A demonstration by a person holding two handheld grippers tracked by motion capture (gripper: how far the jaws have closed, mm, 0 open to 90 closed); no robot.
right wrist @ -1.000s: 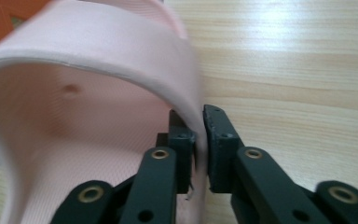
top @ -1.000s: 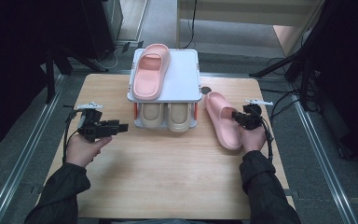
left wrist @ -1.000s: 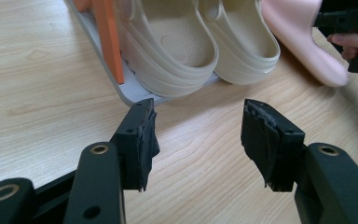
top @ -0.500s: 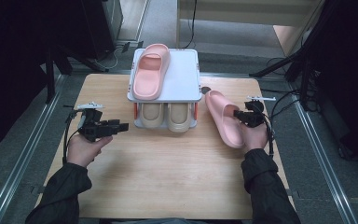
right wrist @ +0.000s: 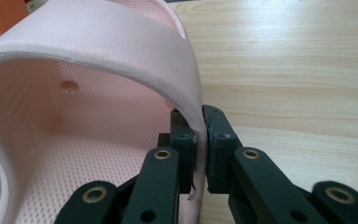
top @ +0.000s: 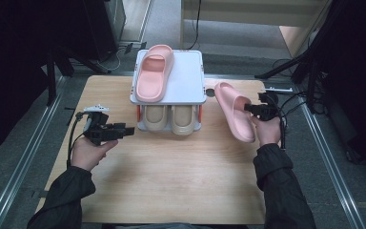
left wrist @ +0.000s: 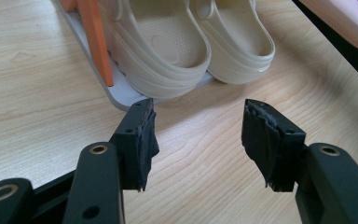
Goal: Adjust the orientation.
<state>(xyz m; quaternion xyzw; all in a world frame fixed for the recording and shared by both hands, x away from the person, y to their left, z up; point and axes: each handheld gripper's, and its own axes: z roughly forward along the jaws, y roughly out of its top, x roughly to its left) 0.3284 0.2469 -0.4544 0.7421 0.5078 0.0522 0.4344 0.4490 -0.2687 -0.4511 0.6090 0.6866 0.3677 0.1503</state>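
While the right gripper (right wrist: 199,154) pinches the strap of a pink slide sandal (top: 235,111), raised right of the shoe rack (top: 188,76), its sole's underside stays hidden; the left gripper (left wrist: 198,140) gapes wide, empty.

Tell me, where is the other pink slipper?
In the high view, the second pink slipper is at the table's right side, beside the white shoe rack, with the right gripper pinching its strap.

Readable text: none
Slippers (top: 154,71): no brand or number legible
Rack (top: 188,81): no label legible
Grippers (left wrist: 198,140): no markings legible
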